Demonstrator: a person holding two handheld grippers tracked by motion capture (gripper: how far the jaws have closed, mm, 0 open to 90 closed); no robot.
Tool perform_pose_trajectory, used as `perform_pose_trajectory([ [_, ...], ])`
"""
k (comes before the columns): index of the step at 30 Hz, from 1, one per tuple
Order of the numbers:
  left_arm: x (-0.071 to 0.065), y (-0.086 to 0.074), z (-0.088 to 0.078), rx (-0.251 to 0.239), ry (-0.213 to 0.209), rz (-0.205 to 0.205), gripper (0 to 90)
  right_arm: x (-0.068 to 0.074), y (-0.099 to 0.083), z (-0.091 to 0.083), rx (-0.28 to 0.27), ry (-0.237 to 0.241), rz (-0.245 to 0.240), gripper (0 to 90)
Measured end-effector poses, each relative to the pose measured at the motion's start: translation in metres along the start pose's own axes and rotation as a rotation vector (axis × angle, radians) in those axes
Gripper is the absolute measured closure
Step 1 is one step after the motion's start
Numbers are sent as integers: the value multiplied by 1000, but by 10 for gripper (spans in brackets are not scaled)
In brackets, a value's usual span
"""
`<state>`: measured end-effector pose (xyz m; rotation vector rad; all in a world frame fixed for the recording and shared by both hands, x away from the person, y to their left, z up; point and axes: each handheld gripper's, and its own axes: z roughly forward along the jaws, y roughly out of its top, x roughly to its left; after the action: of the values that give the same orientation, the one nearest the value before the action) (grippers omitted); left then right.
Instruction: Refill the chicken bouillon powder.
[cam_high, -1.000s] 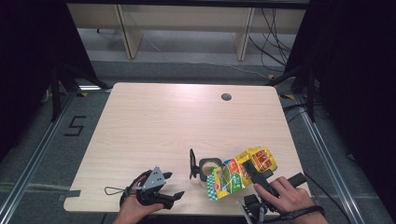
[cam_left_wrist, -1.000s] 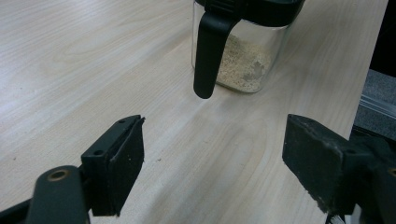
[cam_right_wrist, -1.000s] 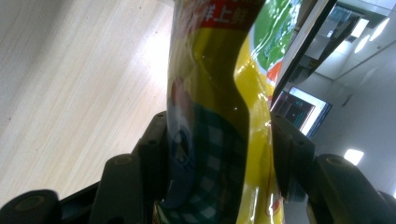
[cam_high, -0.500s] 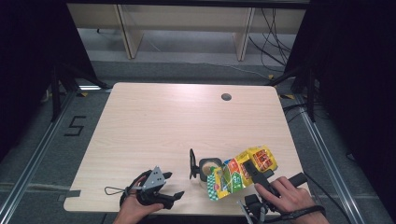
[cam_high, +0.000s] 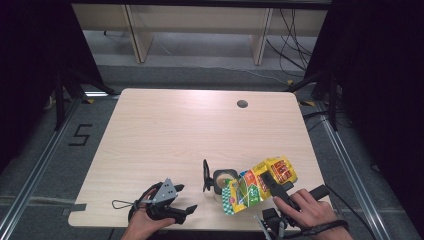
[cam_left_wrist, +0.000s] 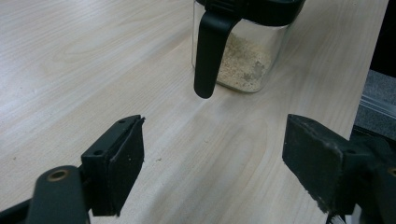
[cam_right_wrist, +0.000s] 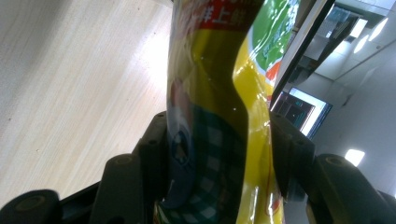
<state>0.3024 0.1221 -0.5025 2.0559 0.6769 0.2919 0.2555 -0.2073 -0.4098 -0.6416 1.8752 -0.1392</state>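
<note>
Wood counter (cam_high: 165, 140): pale, with a small round hole (cam_high: 242, 104) near its far right corner; the things in hand sit close to its near edge, right of the middle.
Snack bag (cam_high: 257, 182): yellow, green and red, shiny and crumpled, held tilted above the near right part of the counter, its lower end over the open mouth of the jar; in the right gripper view the bag (cam_right_wrist: 219, 93) rises between the two black jaws.
Jar (cam_high: 223, 179): clear, square, with a black rim, standing upright on the counter just left of the bag; its black lid (cam_high: 205, 175) stands flipped up on the left side. The left gripper view shows the jar (cam_left_wrist: 243, 51) holding a low layer of pale crumbs, with a black strap or handle hanging down its front.
Right gripper (cam_high: 272, 182): held by the person's right hand (cam_high: 307, 212) at the near right edge; its jaws pinch the bag, one pad pressing each side and creasing the foil.
Left gripper (cam_high: 187, 210): held in the left hand (cam_high: 145, 222) at the near edge, left of the jar and apart from it; jaws spread wide with bare counter between them, pointing toward the jar.
Floor mark (cam_high: 80, 135): a black "5" beside the counter's left side.
</note>
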Motion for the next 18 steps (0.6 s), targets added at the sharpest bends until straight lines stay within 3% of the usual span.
perform_pose_trajectory([
  [1,0,0,1,-11,-9,-1,205,0,0,0,0,0,0,490],
  [2,-2,0,1,-22,-5,-37,205,1,1,1,-6,2,2,491],
  [3,-2,0,1,-22,-5,-37,205,1,1,1,-6,2,2,491],
  [4,0,0,0,4,4,-4,205,1,1,1,-7,3,3,491],
  [5,0,0,0,2,1,3,205,1,0,2,-11,-6,-9,490],
  [6,-2,0,1,-20,-5,-27,205,0,0,1,-8,0,-11,491],
  [7,-2,0,1,-20,-5,-27,205,0,0,1,-8,0,-11,491],
  [8,0,0,-1,2,1,2,205,0,0,0,-9,-3,-6,491],
  [11,0,0,0,1,1,4,205,0,-1,1,-14,-1,-4,491],
  [12,-1,0,0,-14,-5,-15,205,1,0,1,-7,-1,12,491],
  [15,1,0,-1,3,0,16,205,1,-1,1,-11,7,9,491],
  [16,-2,0,1,-20,-4,-35,205,1,-1,2,-13,6,0,491],
  [17,-2,0,1,-20,-4,-35,205,1,-1,2,-13,6,0,491],
  [18,0,0,0,3,3,-1,205,3,-1,1,5,20,21,492],
])
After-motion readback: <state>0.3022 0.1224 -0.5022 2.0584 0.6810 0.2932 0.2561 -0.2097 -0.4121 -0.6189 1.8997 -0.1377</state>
